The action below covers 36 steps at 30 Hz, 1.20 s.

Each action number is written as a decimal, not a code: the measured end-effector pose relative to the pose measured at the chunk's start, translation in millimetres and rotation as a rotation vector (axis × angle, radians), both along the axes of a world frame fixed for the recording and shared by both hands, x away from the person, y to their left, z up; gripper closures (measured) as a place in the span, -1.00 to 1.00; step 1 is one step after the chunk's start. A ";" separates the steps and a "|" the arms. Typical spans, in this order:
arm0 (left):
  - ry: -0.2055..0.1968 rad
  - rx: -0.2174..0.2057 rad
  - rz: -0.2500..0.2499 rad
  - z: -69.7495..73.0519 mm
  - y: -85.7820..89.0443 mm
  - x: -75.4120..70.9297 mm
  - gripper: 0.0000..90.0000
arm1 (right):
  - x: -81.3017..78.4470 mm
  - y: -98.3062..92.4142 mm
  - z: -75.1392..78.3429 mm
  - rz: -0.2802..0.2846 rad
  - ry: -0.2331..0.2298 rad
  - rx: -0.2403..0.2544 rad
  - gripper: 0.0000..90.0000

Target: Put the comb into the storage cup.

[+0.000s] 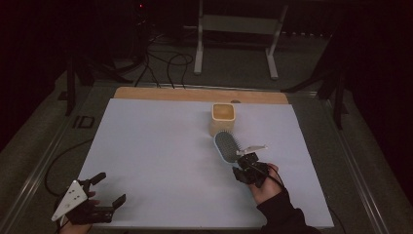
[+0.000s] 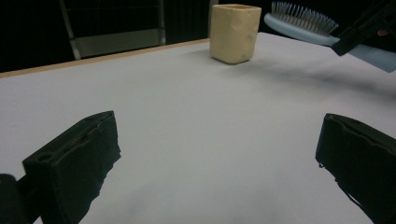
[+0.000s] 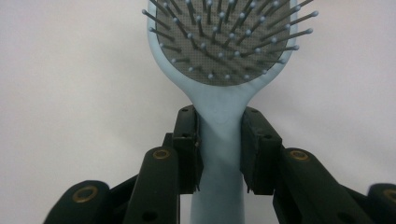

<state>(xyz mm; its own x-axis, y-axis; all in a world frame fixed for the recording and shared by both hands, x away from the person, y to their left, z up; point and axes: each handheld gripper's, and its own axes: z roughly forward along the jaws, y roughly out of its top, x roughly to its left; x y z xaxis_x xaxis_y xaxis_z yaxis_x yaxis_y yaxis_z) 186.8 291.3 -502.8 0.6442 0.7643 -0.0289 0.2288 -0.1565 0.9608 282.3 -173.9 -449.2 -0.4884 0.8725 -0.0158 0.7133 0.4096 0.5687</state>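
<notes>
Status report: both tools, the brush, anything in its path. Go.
Right tool shut on brush handle, brush off the table. Left tool open, holding nothing, near table edge. Cup stands just beyond brush head; nothing between them.

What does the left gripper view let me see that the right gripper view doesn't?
The left gripper view alone takes in the cream cup, standing upright on the table, with the left gripper and its black fingers wide apart over bare white surface. The right gripper view alone gives a close look at the right gripper, its fingers pressed on the handle. Both share the blue hairbrush and the white table.
</notes>
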 end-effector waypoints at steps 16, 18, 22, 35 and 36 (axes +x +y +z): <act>0.004 0.003 0.000 -1.2 -0.4 0.9 -1.00 | 12.3 2.3 16.4 0.019 -0.152 0.085 0.56; 0.005 0.003 0.001 -1.3 -0.4 0.9 -1.00 | 16.6 3.3 17.9 0.027 -0.167 0.091 0.56; 0.009 -0.001 0.002 -1.6 0.1 1.3 -1.00 | 24.5 5.2 23.1 0.024 -0.197 0.106 0.56; 0.008 -0.004 0.004 -1.5 0.8 1.4 -1.00 | 49.3 9.6 37.7 0.038 -0.286 0.168 0.56; 0.008 -0.004 0.004 -1.5 0.8 1.4 -1.00 | 51.3 10.5 38.2 0.041 -0.294 0.162 0.56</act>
<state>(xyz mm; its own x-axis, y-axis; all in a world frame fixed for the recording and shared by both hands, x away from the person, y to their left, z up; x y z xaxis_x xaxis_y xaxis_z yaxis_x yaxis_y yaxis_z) 188.2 292.2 -504.3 0.6408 0.7668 -0.0374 0.2370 -0.1512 0.9597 333.6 -163.4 -411.0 -0.5185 0.8547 -0.0240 0.4934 0.3220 0.8080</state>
